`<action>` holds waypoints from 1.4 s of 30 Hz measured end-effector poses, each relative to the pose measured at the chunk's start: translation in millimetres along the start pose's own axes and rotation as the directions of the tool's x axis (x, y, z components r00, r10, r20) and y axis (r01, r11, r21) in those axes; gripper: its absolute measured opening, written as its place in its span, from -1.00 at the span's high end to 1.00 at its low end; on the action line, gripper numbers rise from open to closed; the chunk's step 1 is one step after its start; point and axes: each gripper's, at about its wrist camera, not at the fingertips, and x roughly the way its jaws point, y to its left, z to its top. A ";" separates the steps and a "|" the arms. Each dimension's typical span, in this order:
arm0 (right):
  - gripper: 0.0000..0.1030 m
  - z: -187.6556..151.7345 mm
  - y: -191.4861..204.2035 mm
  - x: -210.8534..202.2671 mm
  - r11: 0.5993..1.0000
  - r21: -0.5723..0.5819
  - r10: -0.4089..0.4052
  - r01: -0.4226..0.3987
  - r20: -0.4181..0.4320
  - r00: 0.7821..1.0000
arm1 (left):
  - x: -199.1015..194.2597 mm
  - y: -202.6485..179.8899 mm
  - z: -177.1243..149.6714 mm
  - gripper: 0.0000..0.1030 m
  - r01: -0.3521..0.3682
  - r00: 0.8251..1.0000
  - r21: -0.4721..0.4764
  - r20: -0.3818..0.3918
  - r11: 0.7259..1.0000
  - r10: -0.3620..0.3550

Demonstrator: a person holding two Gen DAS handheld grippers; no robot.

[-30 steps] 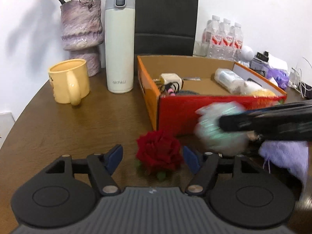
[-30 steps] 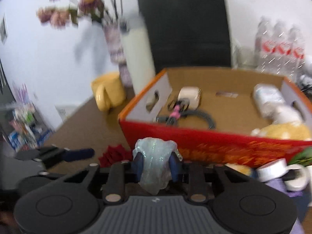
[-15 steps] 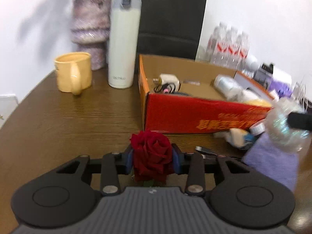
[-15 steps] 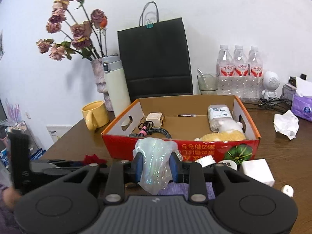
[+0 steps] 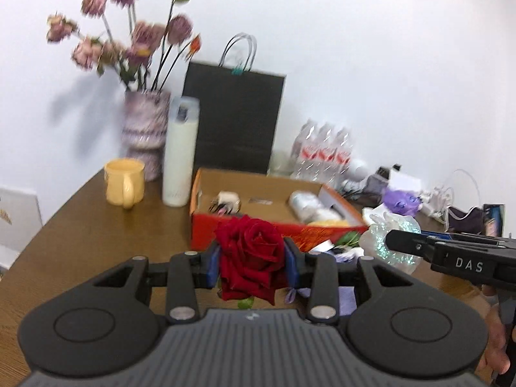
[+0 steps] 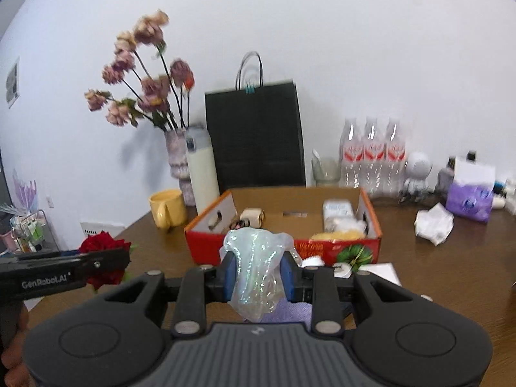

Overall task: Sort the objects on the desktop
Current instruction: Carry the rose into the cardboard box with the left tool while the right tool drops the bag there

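Note:
My left gripper [image 5: 252, 262] is shut on a red rose [image 5: 250, 258] and holds it above the table, in front of the red cardboard box [image 5: 258, 227]. My right gripper [image 6: 257, 274] is shut on a crumpled iridescent plastic wrap [image 6: 256, 271], also lifted, in front of the same box [image 6: 290, 248]. The rose also shows at the left in the right wrist view [image 6: 104, 251]. The wrap shows at the right in the left wrist view [image 5: 387, 242]. The box holds a charger, a white bottle and a yellow item.
A yellow mug [image 5: 124, 185], a white thermos [image 5: 179, 151] and a flower vase [image 5: 145, 135] stand left of the box. A black paper bag [image 6: 256, 135], water bottles [image 6: 372, 158], a purple tissue pack [image 6: 469, 201] and crumpled paper [image 6: 433, 222] lie behind and right. A purple cloth [image 6: 290, 311] lies below.
My left gripper closed on the rose and lifted it off the table. Both grippers rose, so the views now take in more of the wall and flowers.

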 end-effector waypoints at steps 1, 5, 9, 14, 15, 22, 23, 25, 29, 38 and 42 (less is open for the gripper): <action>0.45 1.8 0.3 -7.1 1.000 -0.008 -0.003 0.004 0.011 1.000 | -4.4 -3.7 1.4 0.24 0.007 1.000 0.003 0.012 1.000 -0.007; 0.45 14.1 -4.9 -13.7 0.999 -0.025 -0.039 0.039 0.025 0.999 | 0.9 -16.2 13.4 0.24 0.038 0.999 0.021 0.025 0.999 -0.038; 0.45 41.7 -13.6 3.3 0.997 -0.033 -0.064 0.065 0.045 0.997 | 38.3 -24.1 42.2 0.24 0.061 0.998 0.041 0.021 0.997 -0.062; 0.45 84.4 -27.1 48.9 0.997 -0.012 -0.073 0.073 0.028 0.997 | 94.7 -26.5 80.7 0.24 0.034 0.999 0.053 0.006 0.998 -0.034; 0.45 91.4 -29.0 58.2 0.997 -0.008 -0.080 0.080 0.024 0.996 | 105.7 -25.5 87.4 0.24 0.032 0.999 0.050 0.002 0.998 -0.032; 0.45 139.2 -51.9 154.2 0.999 0.024 -0.028 0.029 -0.051 0.998 | 202.7 -20.4 127.8 0.23 0.007 0.998 0.028 -0.068 1.000 -0.005; 0.45 143.5 -56.6 171.1 0.999 0.031 -0.025 0.027 -0.069 0.997 | 217.3 -18.1 131.6 0.23 0.011 0.996 0.019 -0.092 1.000 -0.010; 0.45 151.4 -67.9 208.0 0.998 0.047 -0.032 0.037 -0.112 0.993 | 250.4 -13.0 136.7 0.23 0.006 0.988 -0.018 -0.153 1.000 -0.008; 0.45 154.1 -94.6 286.8 0.993 0.110 -0.012 0.045 -0.280 0.960 | 328.8 -7.2 135.9 0.23 0.000 0.942 -0.023 -0.337 1.000 -0.008; 0.35 143.1 -121.2 397.2 0.987 0.131 -0.009 0.092 -0.531 0.847 | 439.5 4.7 110.5 0.16 -0.069 0.831 -0.001 -0.553 0.998 0.057; 0.15 133.0 -120.8 419.9 0.988 0.118 -0.014 0.102 -0.583 0.812 | 449.9 7.7 103.0 -0.42 -0.053 0.815 -0.007 -0.578 0.999 0.039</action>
